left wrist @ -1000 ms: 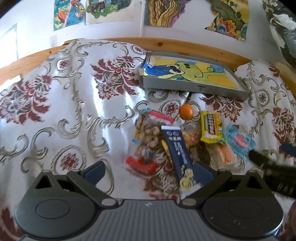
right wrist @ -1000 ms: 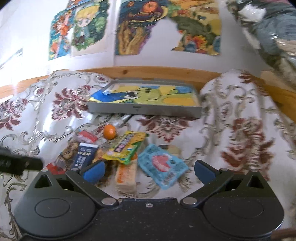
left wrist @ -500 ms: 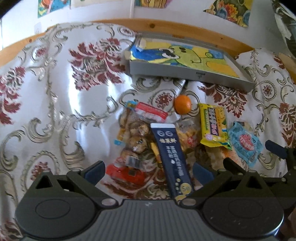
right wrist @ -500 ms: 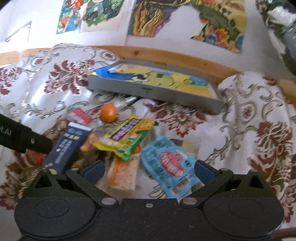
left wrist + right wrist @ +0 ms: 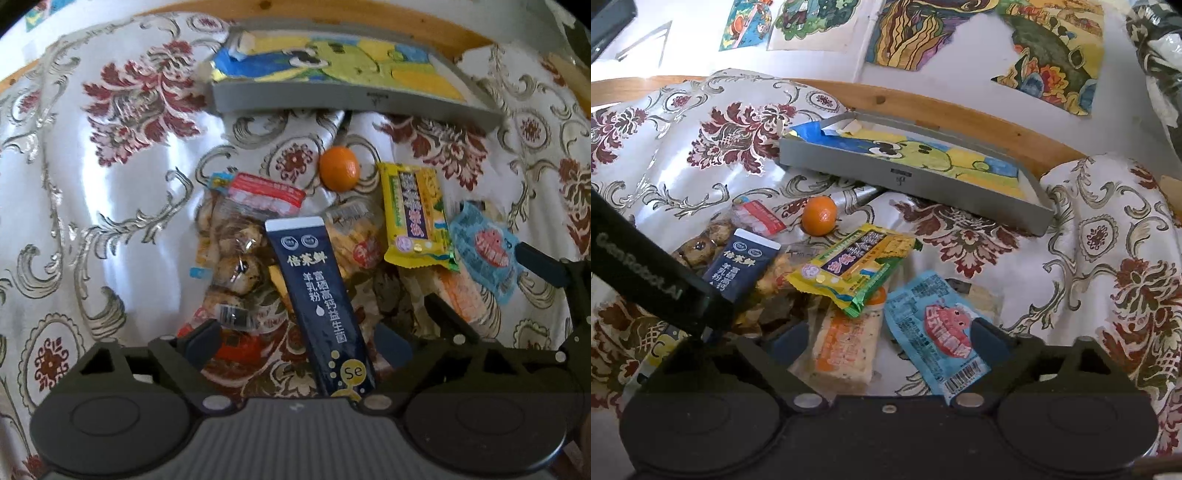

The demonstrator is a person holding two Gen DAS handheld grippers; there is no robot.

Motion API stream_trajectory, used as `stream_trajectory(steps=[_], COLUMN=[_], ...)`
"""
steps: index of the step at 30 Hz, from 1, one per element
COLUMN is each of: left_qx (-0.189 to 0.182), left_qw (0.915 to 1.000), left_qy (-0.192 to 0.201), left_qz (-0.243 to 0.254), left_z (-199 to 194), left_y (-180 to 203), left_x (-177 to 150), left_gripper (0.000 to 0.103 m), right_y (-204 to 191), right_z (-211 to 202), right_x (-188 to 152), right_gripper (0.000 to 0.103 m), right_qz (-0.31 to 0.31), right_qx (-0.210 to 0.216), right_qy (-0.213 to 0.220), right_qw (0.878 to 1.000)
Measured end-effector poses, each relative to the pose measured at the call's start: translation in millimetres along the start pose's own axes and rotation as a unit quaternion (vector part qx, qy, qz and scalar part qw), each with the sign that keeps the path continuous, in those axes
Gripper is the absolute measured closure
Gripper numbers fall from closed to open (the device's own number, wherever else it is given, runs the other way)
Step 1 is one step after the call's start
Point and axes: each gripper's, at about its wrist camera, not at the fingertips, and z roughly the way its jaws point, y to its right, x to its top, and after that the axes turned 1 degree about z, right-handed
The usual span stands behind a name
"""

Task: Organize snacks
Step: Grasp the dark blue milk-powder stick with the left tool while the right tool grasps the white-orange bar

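I have both grippers low over the snack pile now, where a second ago they hung back with the wall posters filling the upper frame. The left gripper (image 5: 297, 341) has its jaws apart, straddling the lower end of the long navy-blue sachet printed with white characters (image 5: 318, 295); neither pad touches it yet, as far as I can tell. The right gripper (image 5: 886, 341) likewise has its jaws apart, and between them lie the orange-and-white wrapped bar (image 5: 846, 345) and the light-blue foil packet with a red cartoon label (image 5: 934, 328), which have grown large in its view as I closed in.

Outward from the jaws, the yellow-and-purple wrapper edged in green (image 5: 851, 267) rests across the top of the orange bar, and a clear bag of brown baked pieces with a red-and-white header (image 5: 236, 251) lies to the left of the navy sachet. A small orange tangerine (image 5: 339, 168) sits apart, beyond the pile. Farther still, the shallow grey tray lined with a bright cartoon drawing (image 5: 908, 179) stands empty of snacks on the shiny floral cloth (image 5: 92, 184) covering the counter.

Nothing in the pile has shifted; only my two grippers have advanced. In my judgement the approach is done and the first pick is at hand, the navy sachet for the left, with the whole sorting still ahead.
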Motion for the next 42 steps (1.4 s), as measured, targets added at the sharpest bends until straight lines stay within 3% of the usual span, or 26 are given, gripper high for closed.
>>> stream_trajectory(steps=[7, 20, 26, 29, 37, 42], left_qx=[-0.011, -0.037, -0.041, -0.045, -0.050, -0.049], left_qw=[0.9991, 0.9967, 0.9965, 0.9960, 0.9965, 0.9970], left_qy=[-0.038, -0.063, -0.063, -0.063, -0.046, -0.033], left_qz=[-0.010, -0.036, -0.037, -0.045, -0.049, -0.049], left_z=[8.3, 19.7, 18.9, 15.7, 3.2, -5.4], left_y=[4.8, 10.2, 10.7, 7.0, 1.2, 2.6], left_x=[8.1, 14.0, 14.9, 12.4, 8.5, 8.4], left_gripper=[0.025, 0.059, 0.063, 0.064, 0.066, 0.067], right_y=[1.1, 2.3, 3.3, 1.7, 5.2, -4.9], right_z=[1.4, 11.4, 22.3, 21.1, 19.8, 10.4], right_x=[-0.4, 0.2, 2.5, 3.2, 6.9, 5.6], right_gripper=[0.027, 0.039, 0.049, 0.059, 0.065, 0.067], right_qz=[0.006, 0.017, 0.025, 0.021, 0.025, -0.043], right_qx=[0.021, 0.048, 0.066, 0.076, 0.091, 0.068], right_qy=[-0.005, -0.016, -0.025, -0.026, -0.050, -0.032], right_qw=[1.000, 0.999, 0.997, 0.997, 0.994, 0.996])
